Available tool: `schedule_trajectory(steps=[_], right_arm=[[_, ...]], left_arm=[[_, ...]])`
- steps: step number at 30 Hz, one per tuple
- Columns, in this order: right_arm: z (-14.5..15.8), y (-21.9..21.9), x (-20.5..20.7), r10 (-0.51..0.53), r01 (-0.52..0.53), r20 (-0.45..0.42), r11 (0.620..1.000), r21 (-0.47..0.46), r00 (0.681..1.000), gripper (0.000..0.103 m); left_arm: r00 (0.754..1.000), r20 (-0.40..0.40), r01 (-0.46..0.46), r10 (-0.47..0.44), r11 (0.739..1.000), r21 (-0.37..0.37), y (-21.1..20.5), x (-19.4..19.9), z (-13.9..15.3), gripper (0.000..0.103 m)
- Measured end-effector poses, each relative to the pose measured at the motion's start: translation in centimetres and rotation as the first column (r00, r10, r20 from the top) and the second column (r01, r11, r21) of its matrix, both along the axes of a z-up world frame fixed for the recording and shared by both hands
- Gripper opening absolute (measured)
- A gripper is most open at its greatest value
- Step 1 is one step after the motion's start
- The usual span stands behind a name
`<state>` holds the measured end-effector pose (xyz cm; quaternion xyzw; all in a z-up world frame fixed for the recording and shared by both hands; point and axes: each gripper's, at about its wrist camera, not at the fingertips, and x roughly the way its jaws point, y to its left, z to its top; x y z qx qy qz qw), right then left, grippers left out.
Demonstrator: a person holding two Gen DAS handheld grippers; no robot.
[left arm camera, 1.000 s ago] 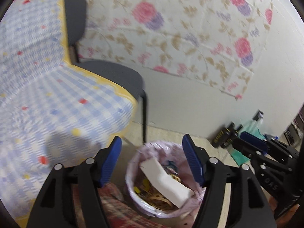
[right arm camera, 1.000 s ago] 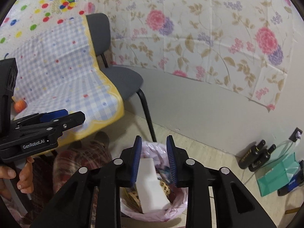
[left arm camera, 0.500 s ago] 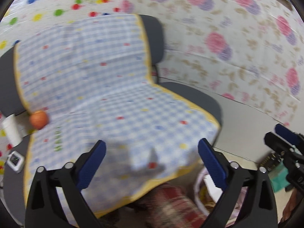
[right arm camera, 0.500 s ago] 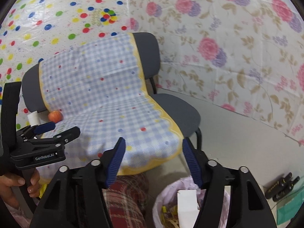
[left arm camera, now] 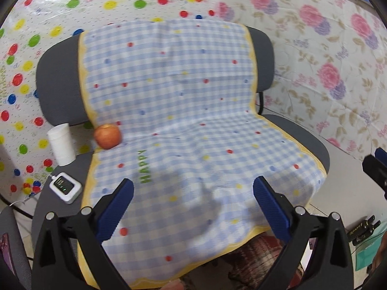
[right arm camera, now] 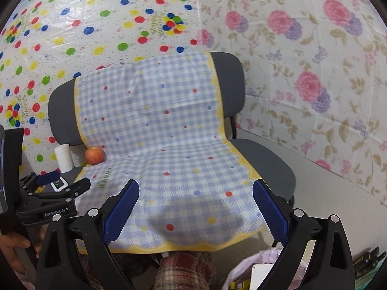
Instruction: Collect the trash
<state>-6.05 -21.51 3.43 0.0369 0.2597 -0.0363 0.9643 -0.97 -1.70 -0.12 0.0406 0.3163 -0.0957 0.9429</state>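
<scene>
My left gripper is open and empty above the front of a blue checked cloth draped over grey chairs. My right gripper is open and empty over the same cloth. A white paper cup stands at the cloth's left edge beside a red apple; both also show in the right wrist view, the cup and the apple. The pink-lined trash bin with a white box in it sits low right, partly hidden by my right gripper.
A small white device with green lights lies on the grey seat left of the cloth. Dark bottles stand on the floor by the right wall. The left gripper's body shows at the left of the right wrist view.
Both grippers have swung up and left, away from the trash bin, and now face the cloth-covered chairs. The right gripper has opened wide from nearly closed.
</scene>
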Motion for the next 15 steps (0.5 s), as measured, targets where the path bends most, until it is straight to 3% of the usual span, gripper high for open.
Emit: schedule_trajectory(steps=[8, 15], right_arm=[[1.6, 2.7, 2.8, 0.056, -0.057, 0.010, 0.998, 0.012, 0.998, 0.095], [1.3, 3.4, 4.3, 0.070, -0.070, -0.009, 0.997, 0.013, 0.997, 0.095]], left_arm=[[0.992, 0.033, -0.122, 0.121, 0.992, 0.027, 4.2, -0.1, 1.8, 0.096], [0.987, 0.019, -0.159, 0.158, 0.987, 0.023, 5.1, 1.7, 1.4, 0.096]])
